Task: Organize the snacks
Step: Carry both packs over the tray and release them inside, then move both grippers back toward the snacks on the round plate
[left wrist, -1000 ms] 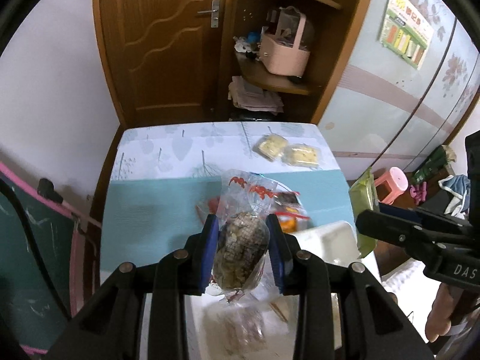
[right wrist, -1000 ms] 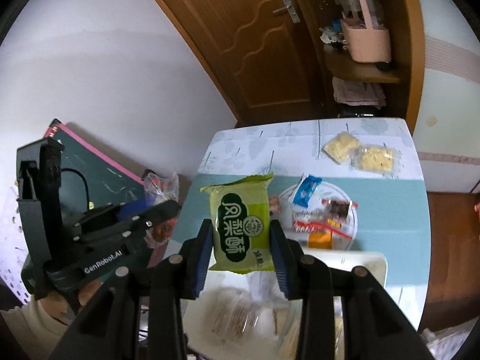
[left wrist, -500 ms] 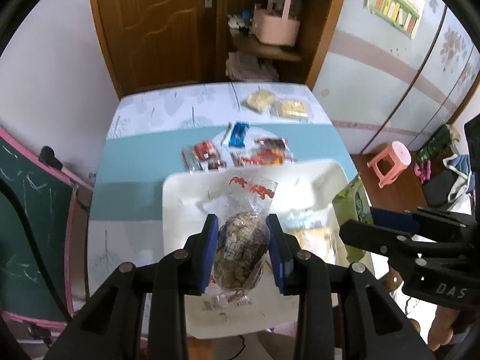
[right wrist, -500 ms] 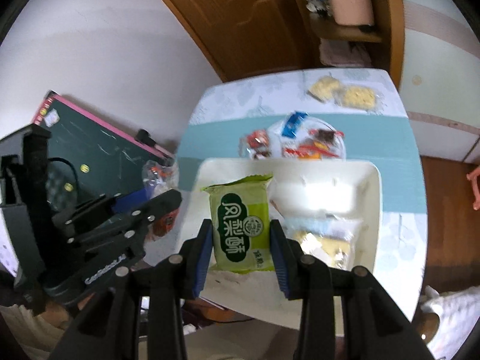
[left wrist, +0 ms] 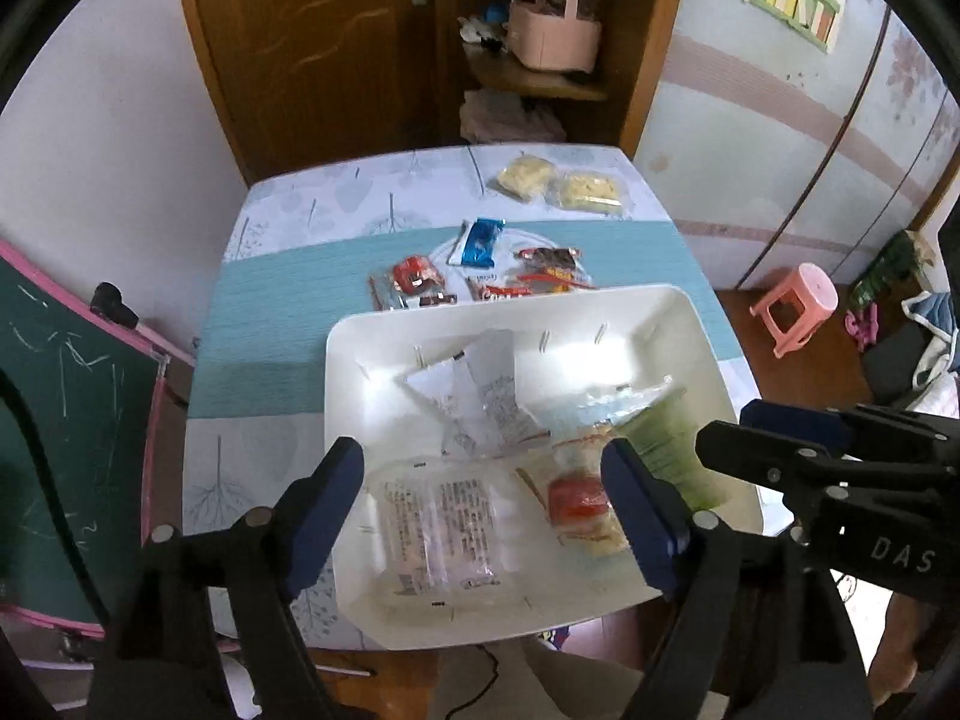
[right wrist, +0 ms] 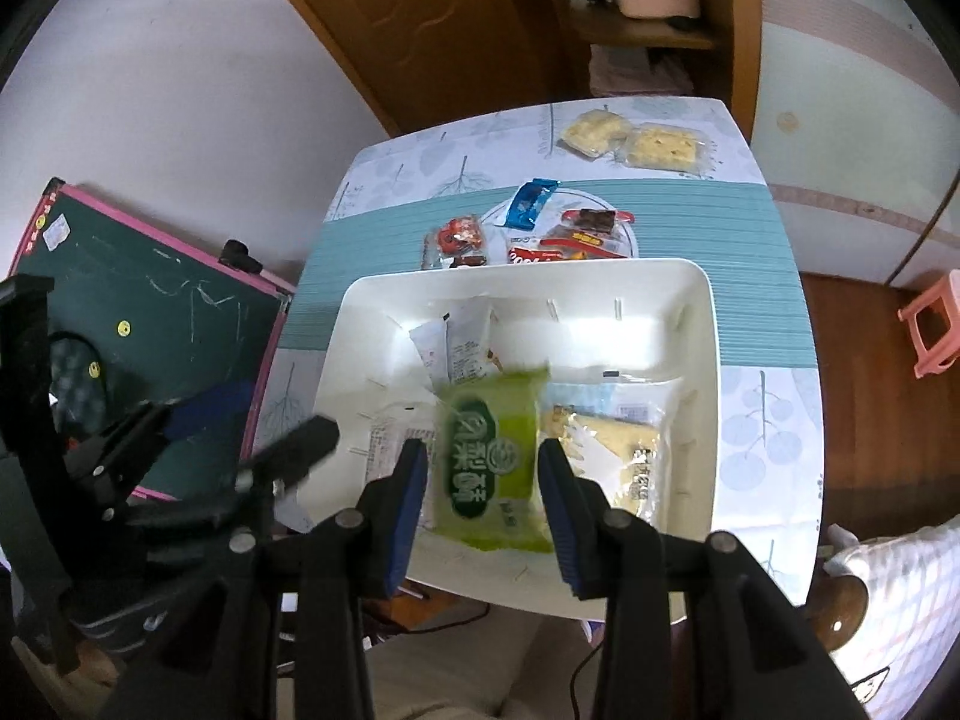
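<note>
A white tray (left wrist: 690,324) (right wrist: 702,312) sits at the table's near edge and holds several snack packets. My left gripper (left wrist: 483,480) is open and empty above its near part, over a clear packet (left wrist: 438,522). A packet with a red label (left wrist: 576,501) lies by its right finger. My right gripper (right wrist: 483,468) is open. A green packet (right wrist: 489,456), blurred, is between its fingers above the tray. It also shows in the left wrist view (left wrist: 672,438).
Beyond the tray lie small red and blue wrapped snacks (left wrist: 480,243) (right wrist: 531,204) and two yellow packets (left wrist: 564,183) (right wrist: 636,141) on the table. A green chalkboard (left wrist: 60,432) stands left. A pink stool (left wrist: 798,306) stands right. Door and shelf stand behind.
My left gripper has opened and let go of the clear bag of brown snacks. My right gripper has opened and the green packet is loose between its fingers. Both views moved closer over the tray.
</note>
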The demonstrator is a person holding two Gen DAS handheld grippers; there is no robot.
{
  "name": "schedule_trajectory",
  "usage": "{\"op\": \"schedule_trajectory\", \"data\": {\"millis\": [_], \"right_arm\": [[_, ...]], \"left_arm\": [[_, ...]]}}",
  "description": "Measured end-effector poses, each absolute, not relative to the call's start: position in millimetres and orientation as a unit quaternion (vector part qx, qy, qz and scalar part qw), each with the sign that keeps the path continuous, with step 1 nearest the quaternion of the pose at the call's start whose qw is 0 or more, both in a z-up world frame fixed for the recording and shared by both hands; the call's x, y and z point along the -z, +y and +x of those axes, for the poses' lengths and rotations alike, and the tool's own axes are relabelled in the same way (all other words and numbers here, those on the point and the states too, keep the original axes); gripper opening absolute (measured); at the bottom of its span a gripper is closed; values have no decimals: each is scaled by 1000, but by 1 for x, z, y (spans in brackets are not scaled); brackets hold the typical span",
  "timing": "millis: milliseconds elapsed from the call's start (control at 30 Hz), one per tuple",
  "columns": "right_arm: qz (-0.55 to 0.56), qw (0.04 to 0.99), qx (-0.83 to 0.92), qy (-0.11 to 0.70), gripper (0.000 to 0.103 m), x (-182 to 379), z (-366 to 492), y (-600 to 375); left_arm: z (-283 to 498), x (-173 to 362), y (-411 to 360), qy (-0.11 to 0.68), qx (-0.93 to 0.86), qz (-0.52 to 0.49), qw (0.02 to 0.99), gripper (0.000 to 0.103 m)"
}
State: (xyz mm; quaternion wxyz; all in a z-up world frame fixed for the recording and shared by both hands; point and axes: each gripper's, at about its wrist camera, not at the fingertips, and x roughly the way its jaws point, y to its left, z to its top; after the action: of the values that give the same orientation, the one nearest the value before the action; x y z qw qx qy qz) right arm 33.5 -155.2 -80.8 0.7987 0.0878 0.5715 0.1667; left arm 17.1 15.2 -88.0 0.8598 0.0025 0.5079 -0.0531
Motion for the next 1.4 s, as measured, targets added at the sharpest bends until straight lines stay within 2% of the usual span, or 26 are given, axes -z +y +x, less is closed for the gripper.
{"op": "schedule_trajectory", "data": {"millis": [133, 733, 1400], "right_arm": [[91, 803, -161, 567, 45, 77, 34, -158], [85, 806, -163, 562, 45, 74, 31, -163], [100, 789, -150, 588, 45, 100, 44, -171]], "left_arm": [[19, 87, 18, 511, 53, -7, 858, 82], [22, 84, 12, 509, 49, -2, 860, 82], [45, 99, 18, 537, 56, 2, 842, 82]]}}
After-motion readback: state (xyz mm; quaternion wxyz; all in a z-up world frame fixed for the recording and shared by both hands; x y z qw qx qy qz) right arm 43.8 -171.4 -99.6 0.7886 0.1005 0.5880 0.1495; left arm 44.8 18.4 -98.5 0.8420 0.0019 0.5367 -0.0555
